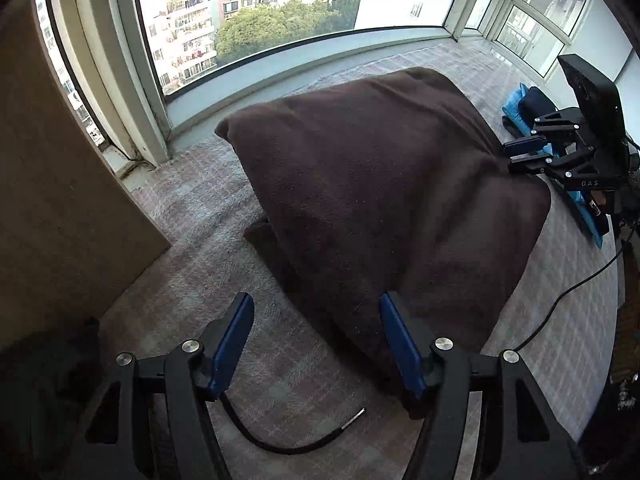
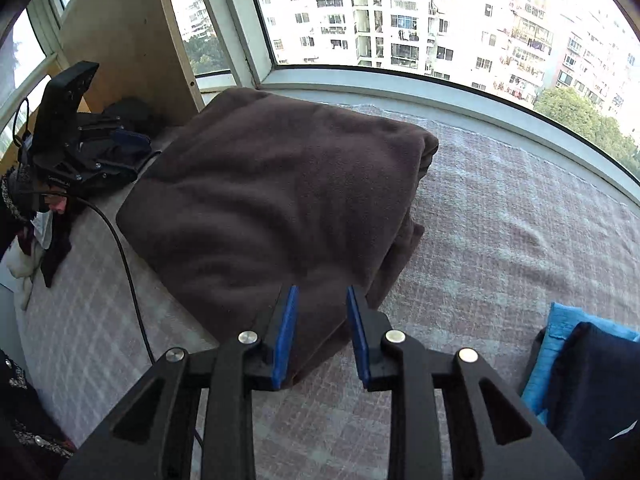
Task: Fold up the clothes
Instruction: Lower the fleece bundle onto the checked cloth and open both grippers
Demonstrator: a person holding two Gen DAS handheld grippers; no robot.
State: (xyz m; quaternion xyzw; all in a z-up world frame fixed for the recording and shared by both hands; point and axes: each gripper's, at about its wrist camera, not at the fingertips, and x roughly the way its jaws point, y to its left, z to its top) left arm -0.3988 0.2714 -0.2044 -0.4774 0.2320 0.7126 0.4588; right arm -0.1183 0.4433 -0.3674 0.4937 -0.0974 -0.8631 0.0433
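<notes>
brown garment lies in a folded block between two loose claws

the brown fleece garment (image 1: pixel 384 184) sits on the pale checked mat (image 1: pixel 192 216) that covers the floor by the curved window (image 1: pixel 280 8), doubled over into a thick, roughly rectangular block with layered edges showing at one end. whether this block is a finished fold or wants one more fold, the scene alone does not settle; it would fit either.

the left claw (image 1: pixel 316 344) is released, its blue pads spread wide, and holds nothing. the garment lies straight ahead of it and slightly to its right; the right pad overlaps the near hem in that view, though i cannot tell if it touches the cloth. the right claw (image 2: pixel 322 336) is also released, with a narrower gap, and grips nothing. it hangs over the near corner of the block, the cloth running forward and to its left.

the block's long axis runs away from the person toward the window edge of the mat. the two claws flank it, one at each long side. the right claw looks the nearer, right over the corner.

beside the right claw, toward the right edge of the mat, a dark navy piece (image 2: pixel 592 380) rests on a blue cloth (image 2: pixel 548 356). a black cable (image 1: pixel 296 440) curls on the mat under the left claw.
</notes>
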